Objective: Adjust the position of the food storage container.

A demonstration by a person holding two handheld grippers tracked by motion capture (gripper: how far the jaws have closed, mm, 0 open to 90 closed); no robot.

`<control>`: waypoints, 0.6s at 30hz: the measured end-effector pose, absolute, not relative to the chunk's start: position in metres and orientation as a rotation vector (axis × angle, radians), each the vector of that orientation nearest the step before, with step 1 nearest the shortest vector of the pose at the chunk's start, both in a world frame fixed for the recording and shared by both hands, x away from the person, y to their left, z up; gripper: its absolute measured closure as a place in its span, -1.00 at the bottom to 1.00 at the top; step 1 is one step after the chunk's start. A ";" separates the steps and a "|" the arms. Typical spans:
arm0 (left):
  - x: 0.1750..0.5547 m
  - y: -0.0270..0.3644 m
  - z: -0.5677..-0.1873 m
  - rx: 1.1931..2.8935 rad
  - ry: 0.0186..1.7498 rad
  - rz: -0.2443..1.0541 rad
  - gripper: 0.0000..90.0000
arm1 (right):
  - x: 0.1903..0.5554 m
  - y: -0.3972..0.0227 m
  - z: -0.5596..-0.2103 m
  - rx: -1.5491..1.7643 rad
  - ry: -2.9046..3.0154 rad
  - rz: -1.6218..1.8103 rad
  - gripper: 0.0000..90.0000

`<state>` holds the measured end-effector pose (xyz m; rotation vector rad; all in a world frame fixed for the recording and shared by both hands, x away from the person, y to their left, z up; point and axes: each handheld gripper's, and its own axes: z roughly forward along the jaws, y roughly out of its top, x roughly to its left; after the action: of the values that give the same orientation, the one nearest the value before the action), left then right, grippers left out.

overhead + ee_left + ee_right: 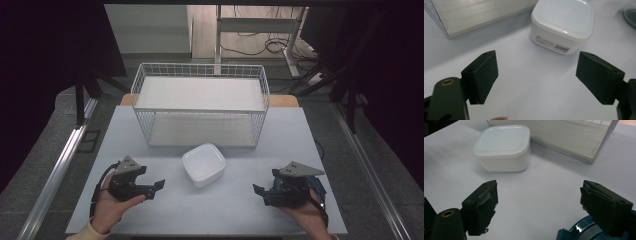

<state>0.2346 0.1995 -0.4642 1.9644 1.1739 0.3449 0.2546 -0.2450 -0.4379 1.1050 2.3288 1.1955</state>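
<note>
White tabletop [210, 205] bearing a two-tier wire rack [200, 102] at 12 o'clock. Lidded white container [203, 164] sits at centre, just before the rack. Left gripper [159, 185] at 8 o'clock and right gripper [259, 190] at 4 o'clock, each well apart from the container, jaws spread and empty.

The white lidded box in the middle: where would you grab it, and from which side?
Probably across the two flat side walls of the white box, under its overhanging lid, coming in level from the near side. It sits upright with rounded corners, so corners would slip; its walls stand clear of the wire basket.
</note>
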 end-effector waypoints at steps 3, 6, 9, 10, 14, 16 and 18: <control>0.235 0.201 -0.463 1.967 1.176 0.341 -0.60 | 0.257 -0.247 -0.434 1.127 2.336 1.162 -0.67; 0.234 0.203 -0.465 1.965 1.174 0.335 -0.61 | 0.263 -0.250 -0.429 1.151 2.332 1.132 -0.63; 0.235 0.206 -0.466 1.969 1.176 0.330 -0.61 | 0.272 -0.254 -0.425 1.169 2.347 1.082 -0.53; 0.235 0.208 -0.465 1.967 1.186 0.340 -0.61 | 0.279 -0.257 -0.423 1.182 2.359 1.056 -0.45; 0.235 0.210 -0.467 1.966 1.195 0.338 -0.61 | 0.287 -0.261 -0.420 1.206 2.377 1.065 -0.41; 0.235 0.209 -0.470 1.972 1.198 0.332 -0.61 | 0.292 -0.264 -0.418 1.217 2.380 1.064 -0.39; 0.235 0.208 -0.471 1.977 1.199 0.328 -0.62 | 0.297 -0.269 -0.418 1.238 2.373 1.059 -0.36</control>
<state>0.2354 0.2080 -0.4706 1.9775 1.1988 0.3282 0.2971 -0.2690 -0.4178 1.2376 2.3729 1.0589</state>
